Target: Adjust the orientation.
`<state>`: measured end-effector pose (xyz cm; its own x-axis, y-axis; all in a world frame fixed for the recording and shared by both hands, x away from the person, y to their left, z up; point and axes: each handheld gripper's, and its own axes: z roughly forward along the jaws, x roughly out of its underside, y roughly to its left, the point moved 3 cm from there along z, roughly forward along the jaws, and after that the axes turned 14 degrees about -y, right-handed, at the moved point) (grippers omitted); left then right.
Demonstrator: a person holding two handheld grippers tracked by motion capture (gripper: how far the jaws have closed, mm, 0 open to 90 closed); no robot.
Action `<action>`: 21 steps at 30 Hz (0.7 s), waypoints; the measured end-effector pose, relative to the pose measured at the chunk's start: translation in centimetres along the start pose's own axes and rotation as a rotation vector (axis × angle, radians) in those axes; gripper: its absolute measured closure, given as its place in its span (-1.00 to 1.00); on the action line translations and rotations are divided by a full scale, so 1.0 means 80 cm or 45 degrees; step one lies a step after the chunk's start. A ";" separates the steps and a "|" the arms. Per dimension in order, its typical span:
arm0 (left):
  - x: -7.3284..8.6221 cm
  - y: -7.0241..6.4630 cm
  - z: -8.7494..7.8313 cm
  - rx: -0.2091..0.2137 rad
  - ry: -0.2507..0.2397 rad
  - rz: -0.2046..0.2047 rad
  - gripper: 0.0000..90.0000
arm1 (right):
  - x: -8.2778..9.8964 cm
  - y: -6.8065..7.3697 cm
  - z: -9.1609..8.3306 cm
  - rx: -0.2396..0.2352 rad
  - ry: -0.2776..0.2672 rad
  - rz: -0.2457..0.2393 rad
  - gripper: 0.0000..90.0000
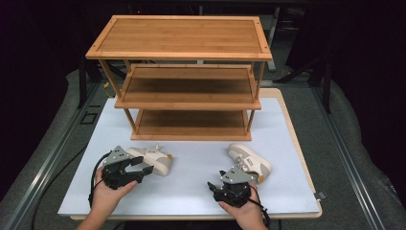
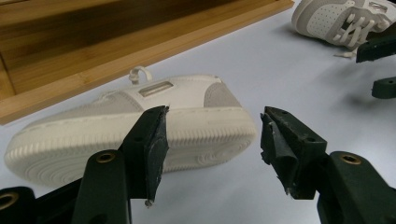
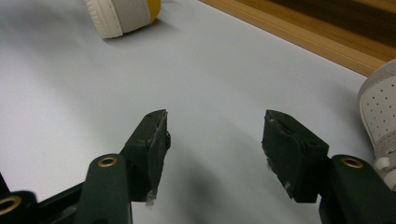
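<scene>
Trouble looked likeliest at the left shoe (image 2: pixel 140 126), which lay tipped on its side with the sole toward the left gripper (image 2: pixel 212 135). Those jaws stood spread and held nothing; closing on the rounded sole edge, they could well have slipped off or shoved the shoe along the white mat (image 1: pixel 191 177).

The right gripper (image 3: pixel 212 140) was likewise spread and empty over bare mat, with the right shoe (image 1: pixel 249 160) just beside it, so a careless turn might have knocked that shoe.

The high view showed the whole three-tier wooden rack (image 1: pixel 179 72), its shelves bare, and both shoes in front of it. The left gripper view alone showed the sole's tread and the heel loop.
</scene>
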<state>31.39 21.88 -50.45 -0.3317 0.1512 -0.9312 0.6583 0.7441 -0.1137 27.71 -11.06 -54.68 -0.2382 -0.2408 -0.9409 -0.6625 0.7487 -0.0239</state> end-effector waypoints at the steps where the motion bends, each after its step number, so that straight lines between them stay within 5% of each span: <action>1: -0.001 0.000 0.003 0.000 0.000 0.002 -0.08 | 0.000 0.000 0.000 0.000 0.001 0.000 -0.10; 11: -0.001 0.001 0.018 0.001 0.020 0.016 -0.08 | 0.000 -0.002 -0.001 -0.001 -0.006 0.008 -0.10; 21: 0.004 -0.001 0.012 0.004 -0.004 0.025 -0.09 | 0.000 -0.003 -0.001 0.002 -0.008 0.010 -0.10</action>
<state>31.90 21.22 -51.09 -0.3166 0.1638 -0.9343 0.6667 0.7391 -0.0964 27.78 -11.28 -54.61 -0.2390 -0.2311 -0.9431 -0.6596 0.7514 -0.0169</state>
